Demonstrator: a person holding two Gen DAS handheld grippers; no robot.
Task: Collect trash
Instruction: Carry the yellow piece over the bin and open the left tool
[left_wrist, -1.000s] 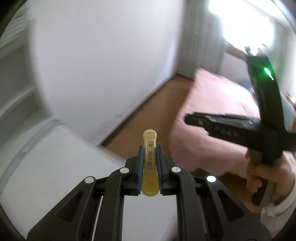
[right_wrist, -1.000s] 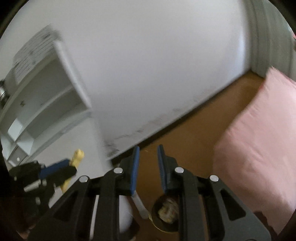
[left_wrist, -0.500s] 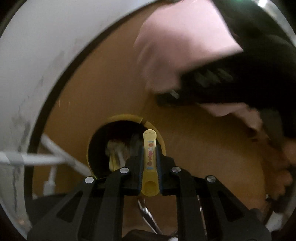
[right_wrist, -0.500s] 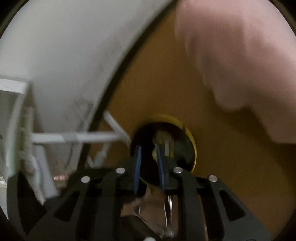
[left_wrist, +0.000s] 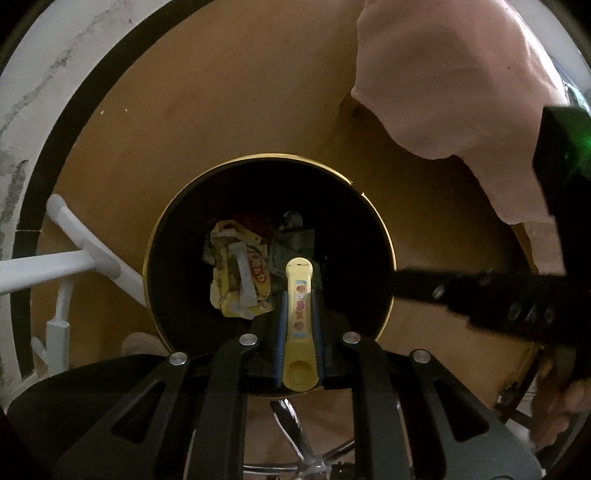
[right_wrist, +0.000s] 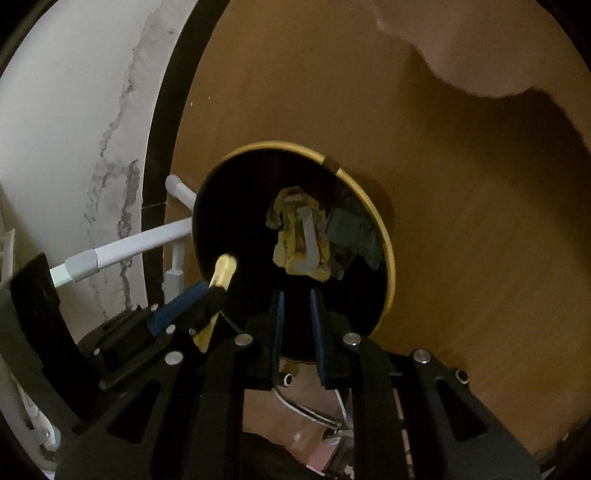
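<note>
Left gripper (left_wrist: 300, 291) poised over the open bin (left_wrist: 384, 236), its jaws clenched on a slim yellow packet (left_wrist: 298, 325) with small red and orange prints; the packet points forward along the blue-lined fingers (left_wrist: 281, 332), its tip above the bin's dark interior. The right gripper (right_wrist: 297, 317) hangs beside it over the same opening, jaws parted a little and grasping nothing. The bin is round, with a thin yellow rim and black inner wall, and stands on a smooth brown floor (left_wrist: 221, 110); crumpled yellow wrappers (left_wrist: 236, 273) and darker scraps lie at its bottom. A white frame of rounded bars (left_wrist: 74, 258) stands just beside the bin, and a soft pink cloth (left_wrist: 461, 81) drapes at upper right. The step in hand appears to be the drop. To do it well, the packet's whole length should sit inside the rim before the jaws part, since a light, stiff, glossy packet may cling to one pad or glance off the edge; tilting the tip downward would probably help it fall clear.
</note>
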